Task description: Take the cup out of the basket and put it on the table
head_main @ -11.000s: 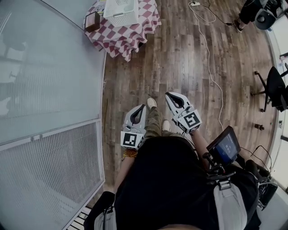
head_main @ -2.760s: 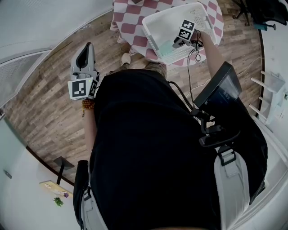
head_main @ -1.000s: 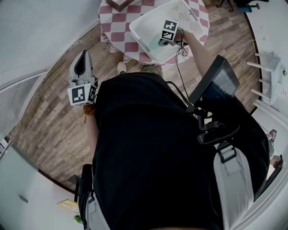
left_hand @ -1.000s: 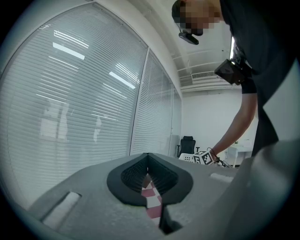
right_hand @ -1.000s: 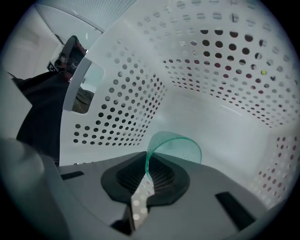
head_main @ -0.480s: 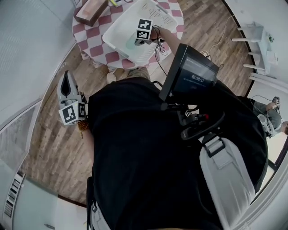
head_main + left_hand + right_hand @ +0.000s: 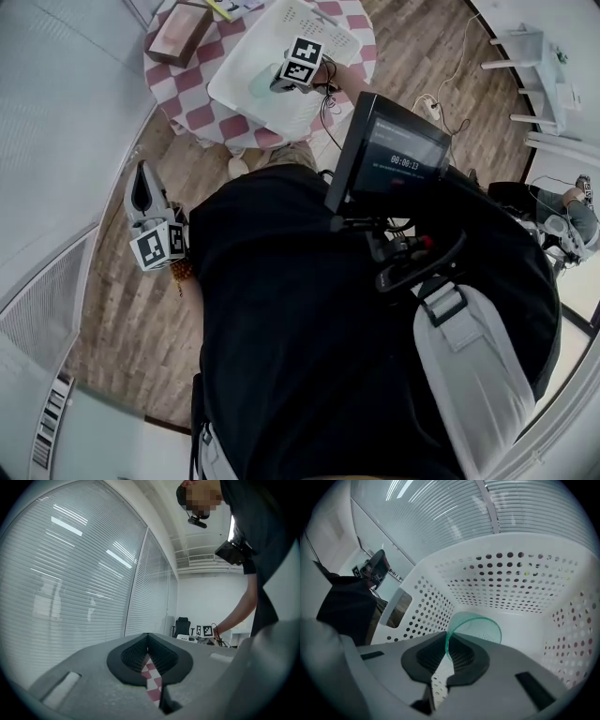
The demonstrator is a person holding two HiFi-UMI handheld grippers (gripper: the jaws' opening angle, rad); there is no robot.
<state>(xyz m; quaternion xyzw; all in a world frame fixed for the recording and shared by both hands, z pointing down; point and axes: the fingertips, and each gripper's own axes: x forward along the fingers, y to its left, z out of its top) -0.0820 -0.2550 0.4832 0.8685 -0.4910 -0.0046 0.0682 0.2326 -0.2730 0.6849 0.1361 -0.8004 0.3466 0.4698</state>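
A white perforated basket stands on the round table with the red-and-white checked cloth. My right gripper reaches steeply down into it. In the right gripper view its pads are shut on the rim of a translucent green cup, which hangs tilted above the basket's floor, with the dotted wall behind it. From above, the cup shows as a pale green patch. My left gripper is held level beside the person's hip, away from the table. Its jaws are together with nothing between them.
A brown and pink box sits on the table's far left. A screen on the person's chest rig juts out just right of the basket. Glass walls with blinds run along the left, and a white shelf stands at the right on the wood floor.
The head camera has swung, so the table and basket now sit further left in view. My right gripper stays in the basket with the cup, slightly raised. The left gripper has barely moved.
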